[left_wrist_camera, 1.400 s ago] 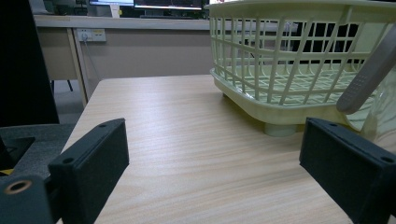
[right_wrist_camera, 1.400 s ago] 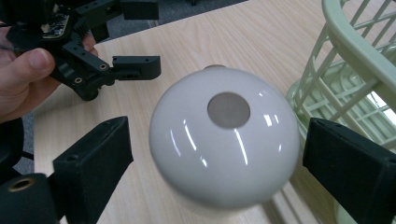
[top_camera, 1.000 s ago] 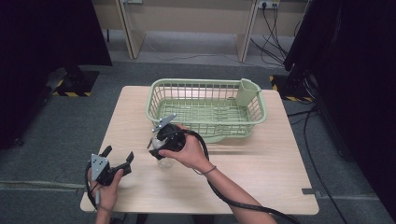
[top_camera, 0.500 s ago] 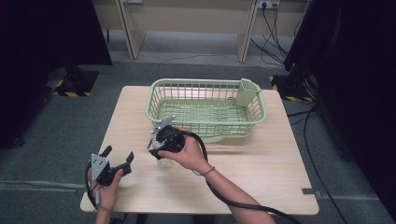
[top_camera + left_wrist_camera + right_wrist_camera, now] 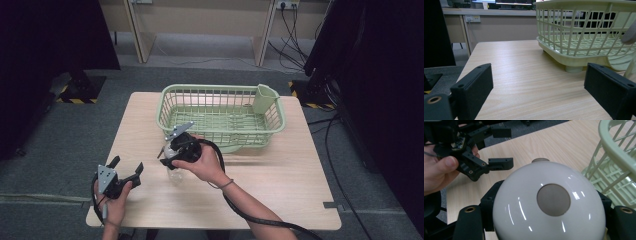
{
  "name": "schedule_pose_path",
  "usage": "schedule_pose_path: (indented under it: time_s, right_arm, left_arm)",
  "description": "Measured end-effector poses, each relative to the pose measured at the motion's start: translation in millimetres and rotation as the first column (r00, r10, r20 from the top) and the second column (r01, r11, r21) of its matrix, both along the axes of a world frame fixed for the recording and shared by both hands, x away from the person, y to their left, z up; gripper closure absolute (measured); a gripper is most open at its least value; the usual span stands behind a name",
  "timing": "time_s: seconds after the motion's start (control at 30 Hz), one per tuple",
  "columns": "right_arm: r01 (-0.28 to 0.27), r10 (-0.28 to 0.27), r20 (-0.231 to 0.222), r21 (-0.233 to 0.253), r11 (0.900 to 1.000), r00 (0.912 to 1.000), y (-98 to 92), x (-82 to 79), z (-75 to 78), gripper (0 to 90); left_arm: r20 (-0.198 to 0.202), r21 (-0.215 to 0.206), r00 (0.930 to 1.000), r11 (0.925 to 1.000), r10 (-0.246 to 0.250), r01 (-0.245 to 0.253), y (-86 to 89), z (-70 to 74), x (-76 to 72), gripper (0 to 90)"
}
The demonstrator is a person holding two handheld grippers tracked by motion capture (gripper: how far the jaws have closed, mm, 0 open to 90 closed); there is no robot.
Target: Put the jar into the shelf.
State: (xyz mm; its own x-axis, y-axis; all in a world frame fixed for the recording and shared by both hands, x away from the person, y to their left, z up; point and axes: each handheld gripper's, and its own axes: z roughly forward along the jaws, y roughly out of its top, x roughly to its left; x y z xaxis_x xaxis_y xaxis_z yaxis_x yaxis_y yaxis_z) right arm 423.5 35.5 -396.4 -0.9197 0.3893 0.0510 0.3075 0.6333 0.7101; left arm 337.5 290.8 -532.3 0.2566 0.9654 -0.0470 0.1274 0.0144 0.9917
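Nothing has visibly moved since the earlier frames. One pale wooden counter (image 5: 280, 190) fills the middle of the high view, carrying one light green plastic lattice basket (image 5: 220, 112) at upper centre. You hold two hand-held grippers. Your right hand-held gripper (image 5: 172, 159), at centre, is clamped on one glossy white rounded bottle (image 5: 549, 205), just in front of the basket. Your left hand-held gripper (image 5: 126, 172), lower left, rests low with jaws apart, holding nothing.
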Motion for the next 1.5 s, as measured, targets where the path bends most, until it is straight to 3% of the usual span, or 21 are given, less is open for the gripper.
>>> schedule_pose_path:
  time_s: [0.5,1.5]
  right_arm:
    - [0.014,-0.016,0.034,0.055,0.998,0.9993,-16.1,-7.1,31.6,31.2]
    - [0.043,-0.054,0.088,0.132,0.99,0.9947,-41.2,-7.1,79.1,31.3]
  left_arm:
    - [0.0,0.0,1.0,1.0,0.001,-0.001,-0.1,0.0,0.1,8.2]
    - [-0.001,0.001,1.0,1.0,0.002,-0.002,-0.2,0.0,0.1,8.3]
